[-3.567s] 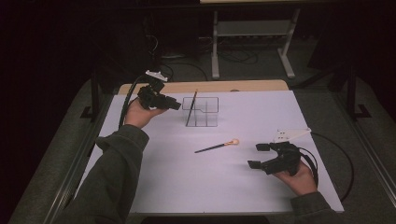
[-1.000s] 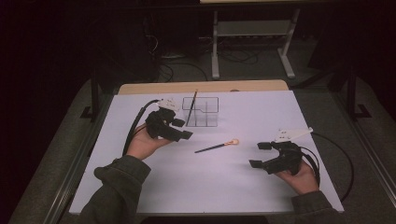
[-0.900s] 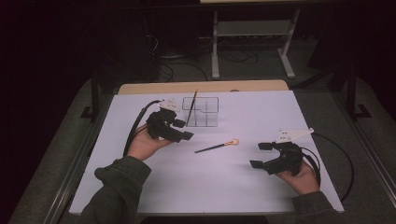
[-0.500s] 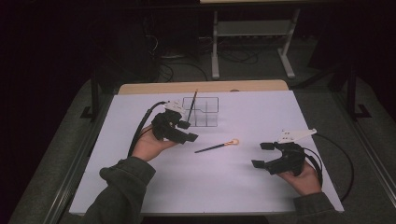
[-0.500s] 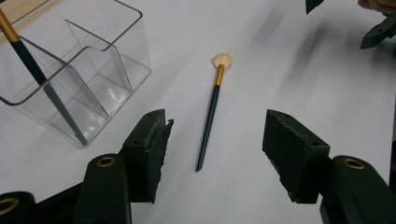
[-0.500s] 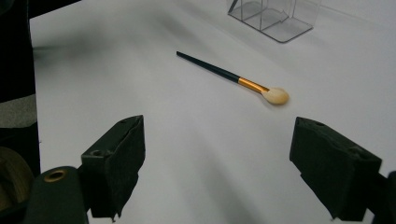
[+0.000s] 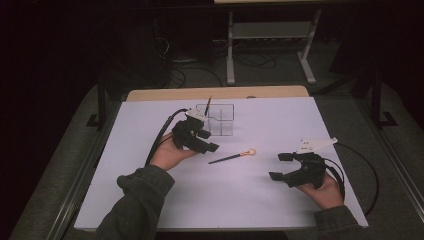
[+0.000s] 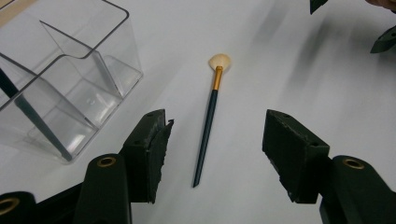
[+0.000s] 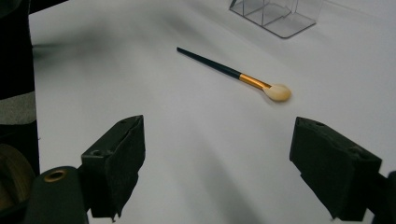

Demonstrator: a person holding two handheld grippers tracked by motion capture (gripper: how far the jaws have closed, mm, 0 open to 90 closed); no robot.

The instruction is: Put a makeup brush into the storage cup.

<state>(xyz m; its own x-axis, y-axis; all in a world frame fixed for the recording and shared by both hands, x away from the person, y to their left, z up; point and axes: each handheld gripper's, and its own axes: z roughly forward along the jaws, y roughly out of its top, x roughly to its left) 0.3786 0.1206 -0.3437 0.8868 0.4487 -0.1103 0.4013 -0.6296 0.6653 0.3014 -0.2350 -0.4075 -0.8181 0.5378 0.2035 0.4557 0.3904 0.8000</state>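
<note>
White tabletop (image 7: 150,200): your left gripper (image 8: 212,147), jaws agape and empty, straddles the unlifted black-handled, cream-tipped brush (image 8: 209,121); clear acrylic organiser (image 8: 70,79) near far edge holds one dark brush (image 8: 28,109).

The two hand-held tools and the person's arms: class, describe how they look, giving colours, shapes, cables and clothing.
Both the left tool and the right tool are black, each with two blocky jaws and brass-coloured rivets. A black cable trails from each. The right one carries a pale three-cornered plate. The person wears dark grey-green sleeves.
</note>
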